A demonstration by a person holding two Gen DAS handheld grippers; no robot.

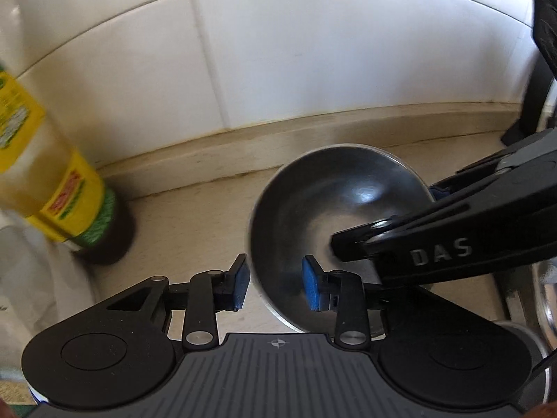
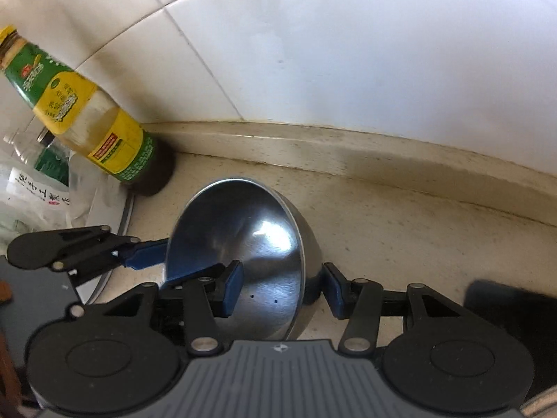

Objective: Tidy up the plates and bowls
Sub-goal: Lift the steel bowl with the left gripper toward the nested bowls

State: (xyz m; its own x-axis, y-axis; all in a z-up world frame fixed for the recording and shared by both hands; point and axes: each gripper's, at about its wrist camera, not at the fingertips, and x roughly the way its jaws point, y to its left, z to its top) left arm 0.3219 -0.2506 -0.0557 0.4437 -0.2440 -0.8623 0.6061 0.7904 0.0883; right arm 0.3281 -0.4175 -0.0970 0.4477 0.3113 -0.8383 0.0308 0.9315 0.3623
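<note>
A steel bowl (image 1: 334,202) (image 2: 243,244) sits on the beige counter (image 2: 400,230) near the tiled wall, its opening looking tipped toward the cameras. My left gripper (image 1: 276,285) is open and straddles the bowl's left rim, one blue pad outside and one inside. My right gripper (image 2: 282,291) is open too and straddles the opposite rim the same way. In the left wrist view the right gripper's black finger (image 1: 351,244) reaches into the bowl from the right. In the right wrist view the left gripper's blue finger (image 2: 146,256) lies against the bowl's outer left side.
An oil bottle (image 1: 69,202) (image 2: 104,129) with a yellow and green label stands at the left by the wall. Plastic bags (image 2: 31,191) and a clear bottle lie left of it. Metal ware (image 1: 543,296) and a dark object (image 2: 504,310) sit at the right.
</note>
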